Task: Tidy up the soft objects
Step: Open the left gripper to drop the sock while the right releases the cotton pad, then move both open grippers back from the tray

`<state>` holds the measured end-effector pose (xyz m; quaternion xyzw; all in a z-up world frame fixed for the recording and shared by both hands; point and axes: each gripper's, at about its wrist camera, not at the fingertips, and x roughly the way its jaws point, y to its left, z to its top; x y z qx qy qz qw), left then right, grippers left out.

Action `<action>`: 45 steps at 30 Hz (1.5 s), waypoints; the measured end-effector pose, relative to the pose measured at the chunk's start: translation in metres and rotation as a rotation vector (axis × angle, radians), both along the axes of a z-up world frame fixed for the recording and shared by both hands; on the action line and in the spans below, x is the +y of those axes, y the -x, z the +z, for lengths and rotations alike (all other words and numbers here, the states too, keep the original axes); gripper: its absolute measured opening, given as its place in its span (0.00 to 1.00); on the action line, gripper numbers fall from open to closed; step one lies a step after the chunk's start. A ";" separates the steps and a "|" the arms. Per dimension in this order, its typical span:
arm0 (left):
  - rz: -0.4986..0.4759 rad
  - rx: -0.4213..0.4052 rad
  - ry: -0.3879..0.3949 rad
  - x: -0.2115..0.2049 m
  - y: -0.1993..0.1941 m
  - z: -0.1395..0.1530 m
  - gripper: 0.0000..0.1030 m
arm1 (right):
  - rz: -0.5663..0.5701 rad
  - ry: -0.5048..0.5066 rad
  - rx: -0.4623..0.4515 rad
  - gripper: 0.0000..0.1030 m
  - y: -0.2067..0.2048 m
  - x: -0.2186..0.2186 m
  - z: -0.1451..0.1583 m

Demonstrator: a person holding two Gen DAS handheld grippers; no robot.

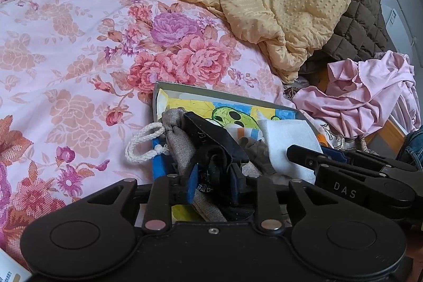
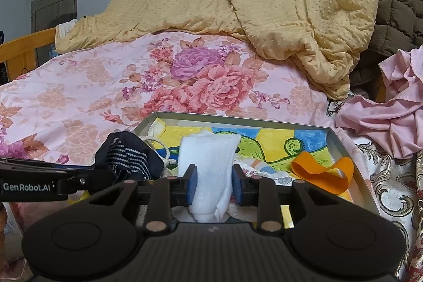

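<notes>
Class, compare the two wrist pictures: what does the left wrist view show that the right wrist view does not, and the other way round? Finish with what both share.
Only the left wrist view shows the looped white cord of the grey woven drawstring pouch clearly, lying over the tray's edge.

Only the right wrist view shows the orange rubber band loop in the tray, and the wooden bed rail.

Both show the shallow metal tray with a cartoon print, the folded white cloth, the dark navy fabric piece, the floral pink bedsheet, the yellow dotted blanket and the crumpled pink garment.

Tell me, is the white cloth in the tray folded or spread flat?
Folded. In the right wrist view the white cloth lies doubled into a thick strip, layered edges showing at its near end, inside the tray.
</notes>
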<state>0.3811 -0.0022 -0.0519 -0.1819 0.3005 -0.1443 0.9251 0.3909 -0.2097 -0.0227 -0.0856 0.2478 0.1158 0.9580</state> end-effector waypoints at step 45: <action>0.201 -0.179 -0.264 -0.002 0.109 0.037 0.99 | -0.133 -0.104 -0.100 1.00 0.116 -0.038 0.034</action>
